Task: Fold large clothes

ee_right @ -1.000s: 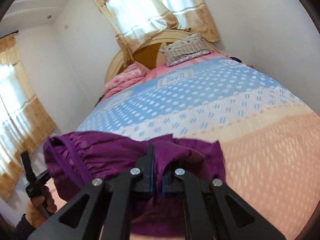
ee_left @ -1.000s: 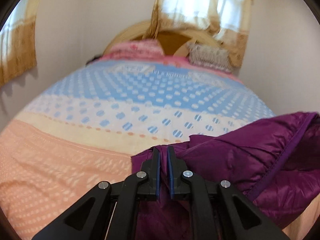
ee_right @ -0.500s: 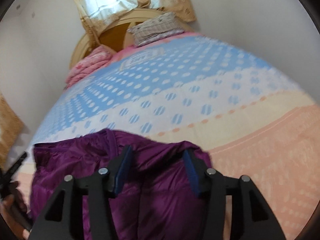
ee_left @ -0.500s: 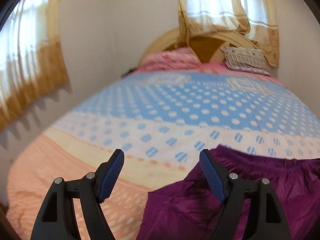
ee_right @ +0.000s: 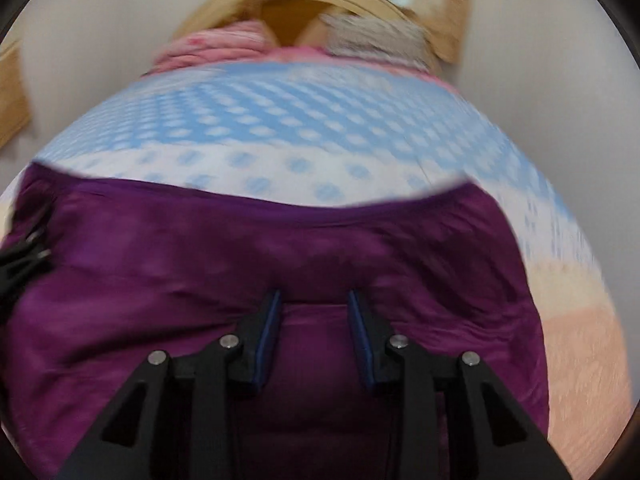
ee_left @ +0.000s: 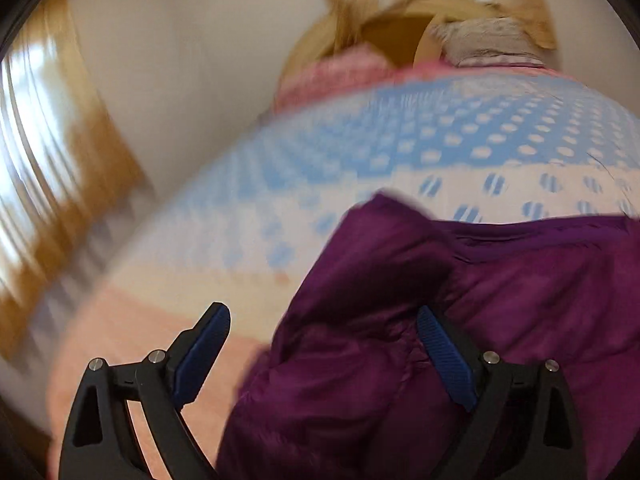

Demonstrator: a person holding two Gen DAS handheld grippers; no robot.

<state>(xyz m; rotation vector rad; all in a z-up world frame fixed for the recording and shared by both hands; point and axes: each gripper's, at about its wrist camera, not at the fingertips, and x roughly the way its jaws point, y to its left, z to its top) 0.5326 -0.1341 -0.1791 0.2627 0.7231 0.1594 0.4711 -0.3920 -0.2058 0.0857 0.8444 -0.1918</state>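
A purple quilted jacket (ee_left: 460, 300) lies folded on the bed near its foot; it also fills the lower half of the right wrist view (ee_right: 280, 248). My left gripper (ee_left: 324, 340) is wide open over the jacket's left edge, holding nothing. My right gripper (ee_right: 314, 320) is open above the middle of the jacket, with fabric showing between the fingers but not clamped. Both views are motion-blurred.
The bed has a blue, white and peach dotted cover (ee_left: 460, 148) (ee_right: 280, 120). Pink and grey pillows (ee_right: 224, 46) lie against a wooden headboard (ee_right: 296, 20). Curtains (ee_left: 44, 152) hang at the left. The left gripper's black frame (ee_right: 18, 264) shows at the right view's left edge.
Both grippers went from shut on the jacket to open, releasing it. The jacket now lies spread on the bed. Both cameras have swung and moved closer over it.
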